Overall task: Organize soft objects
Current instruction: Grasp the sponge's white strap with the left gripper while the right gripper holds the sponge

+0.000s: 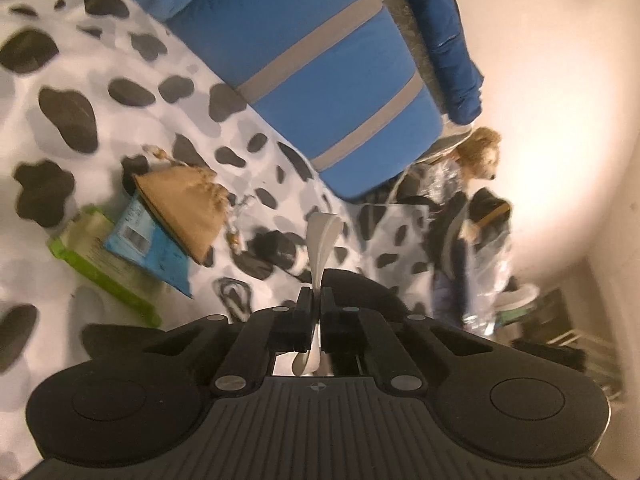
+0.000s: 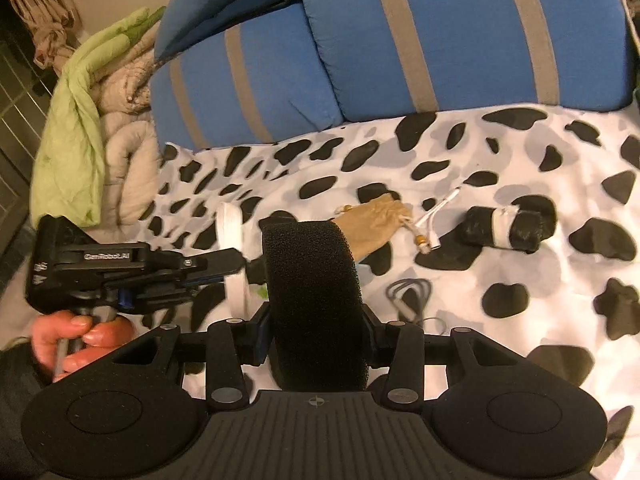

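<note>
My left gripper (image 1: 316,300) is shut on a thin white flat band (image 1: 322,240) that sticks up between its jaws, above the cow-print blanket (image 1: 80,80). In the right wrist view the left gripper (image 2: 240,258) holds the same white band (image 2: 232,232) to the left of a black foam block. My right gripper (image 2: 316,316) is shut on that black foam block (image 2: 312,280), which fills the gap between the jaws. A tan drawstring pouch (image 2: 380,216) lies just behind the foam; it also shows in the left wrist view (image 1: 188,204).
Blue cushions with grey stripes (image 2: 400,40) stand at the back of the bed. A black roll with white tape (image 2: 508,226), a white cable adapter (image 2: 432,220) and a grey cable (image 2: 408,292) lie on the blanket. Green and blue packets (image 1: 120,248). Green and beige bedding (image 2: 88,120) at left. A toy dog (image 1: 480,152).
</note>
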Motion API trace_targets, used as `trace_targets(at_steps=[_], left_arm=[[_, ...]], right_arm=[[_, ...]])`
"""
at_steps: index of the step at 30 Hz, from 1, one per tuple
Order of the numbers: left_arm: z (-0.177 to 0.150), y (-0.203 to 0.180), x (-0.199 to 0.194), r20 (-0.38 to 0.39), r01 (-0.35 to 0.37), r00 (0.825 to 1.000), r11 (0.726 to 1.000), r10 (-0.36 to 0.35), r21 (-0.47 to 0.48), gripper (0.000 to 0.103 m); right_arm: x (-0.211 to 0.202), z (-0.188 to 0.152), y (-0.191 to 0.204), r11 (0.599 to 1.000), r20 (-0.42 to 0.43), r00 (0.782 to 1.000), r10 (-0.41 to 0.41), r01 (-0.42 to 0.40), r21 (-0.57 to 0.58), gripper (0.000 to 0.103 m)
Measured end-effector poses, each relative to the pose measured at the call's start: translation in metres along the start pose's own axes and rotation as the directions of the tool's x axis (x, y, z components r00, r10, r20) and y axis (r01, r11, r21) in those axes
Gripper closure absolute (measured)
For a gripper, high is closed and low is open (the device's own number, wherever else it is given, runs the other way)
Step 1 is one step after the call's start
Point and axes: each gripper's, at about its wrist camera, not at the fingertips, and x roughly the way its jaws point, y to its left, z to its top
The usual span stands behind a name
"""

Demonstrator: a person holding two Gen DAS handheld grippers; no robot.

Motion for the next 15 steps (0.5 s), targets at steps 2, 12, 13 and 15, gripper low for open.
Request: trace_targets(at_steps=[2, 12, 13, 15], left_arm=[[-0.002, -0.009, -0.002, 0.002, -0.044, 0.999, 0.997, 0.044, 0.066, 0.100], [-0.038, -0.051, 0.002, 0.060, -0.406, 0.902, 0.792, 0.428, 0.457, 0.100], [-0.041, -0.051, 0.001, 0.061, -0.423, 0.891, 0.775, 0.450, 0.470, 0.100], [-0.047, -0.050, 0.000, 0.053, -0.453, 0.869, 0.746, 0.493, 0.488, 0.100]], right_arm=[[0.000, -0.001, 0.003, 0.999, 0.001, 0.999, -0.047, 0.047, -0.023, 0.057], [0.010, -0.028, 0.033, 0.947, -0.015, 0.963, -0.270, 0.263, -0.184, 0.057], [0.010, -0.031, 0.035, 0.942, -0.017, 0.959, -0.283, 0.275, -0.191, 0.057], [0.011, -0.038, 0.039, 0.932, -0.020, 0.950, -0.310, 0.300, -0.203, 0.057]])
